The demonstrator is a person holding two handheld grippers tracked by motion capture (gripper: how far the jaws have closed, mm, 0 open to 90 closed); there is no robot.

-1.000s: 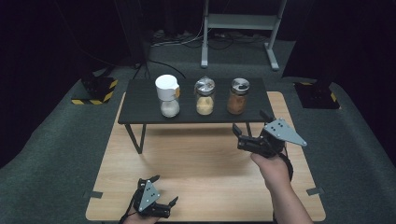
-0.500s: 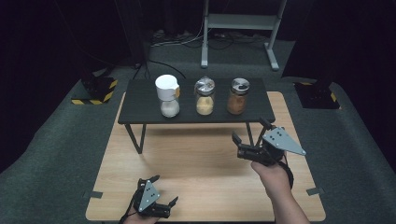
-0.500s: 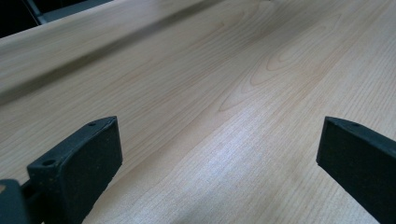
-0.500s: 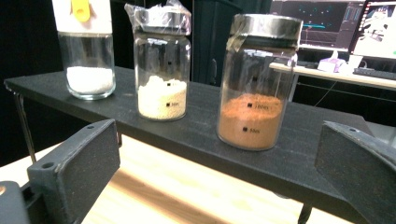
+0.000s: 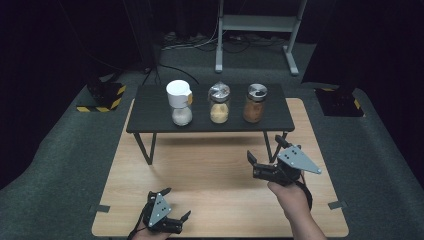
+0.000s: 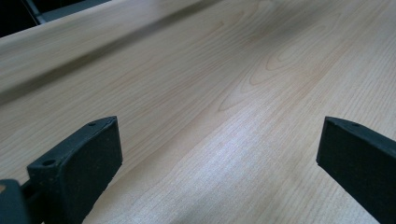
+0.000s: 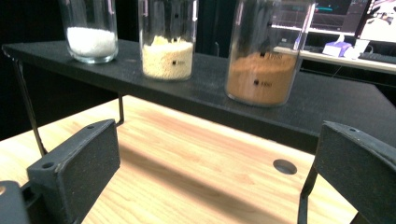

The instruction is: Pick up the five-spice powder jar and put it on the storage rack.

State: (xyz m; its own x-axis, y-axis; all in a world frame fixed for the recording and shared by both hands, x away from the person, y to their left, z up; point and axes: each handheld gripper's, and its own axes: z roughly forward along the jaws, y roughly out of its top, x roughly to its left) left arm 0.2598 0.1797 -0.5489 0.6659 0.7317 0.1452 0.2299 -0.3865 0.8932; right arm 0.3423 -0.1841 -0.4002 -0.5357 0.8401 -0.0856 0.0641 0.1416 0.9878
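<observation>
Jaws spread and empty, the right gripper (image 5: 264, 161) faces the brown-powder jar (image 5: 254, 103) on the black shelf's (image 5: 150, 112) right end, while the left gripper (image 5: 176, 205), also spread, waits at the desk's (image 5: 210, 170) near edge.

Your right gripper (image 5: 266, 161): black body, grey three-cornered plate (image 5: 298, 159) on top with small dark screw dots, black cable looping just below the plate. Left gripper (image 5: 172, 206): same black build, smaller-looking grey plate. Jaw pads are matte black, grainy blocks (one round hole near each base). Forearm bare, no sleeve.
</observation>
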